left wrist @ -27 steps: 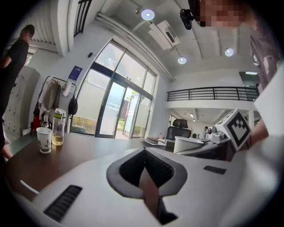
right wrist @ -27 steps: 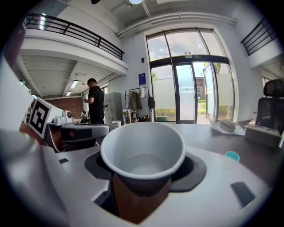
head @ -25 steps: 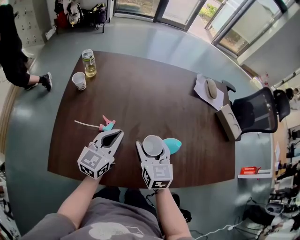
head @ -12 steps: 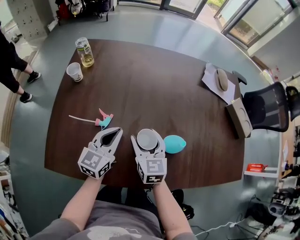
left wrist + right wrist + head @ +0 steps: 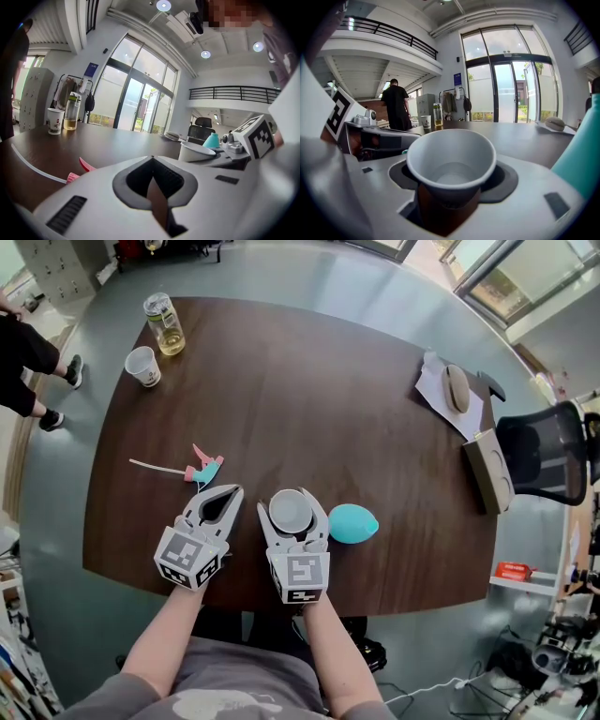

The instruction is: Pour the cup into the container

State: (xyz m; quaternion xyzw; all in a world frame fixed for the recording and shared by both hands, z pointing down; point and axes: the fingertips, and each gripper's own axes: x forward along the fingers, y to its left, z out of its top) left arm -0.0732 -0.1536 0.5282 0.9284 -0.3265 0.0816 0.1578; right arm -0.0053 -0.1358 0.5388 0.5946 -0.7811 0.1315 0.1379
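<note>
right claw [image 5: 294,514]: clamped on the white cup [image 5: 291,506], upright so nothing spills | left claw [image 5: 232,493]: pinched closed, empty, just idling | jar [image 5: 164,324]: far tabletop [image 5: 309,399] corner, well apart from cup

The brown table [image 5: 319,399] ahead of my tongs lies wide and open. A teal container [image 5: 352,522] sits just right of my right gripper [image 5: 293,507]; a pink plastic piece [image 5: 204,468] lies just beyond my left gripper [image 5: 225,498].
</note>
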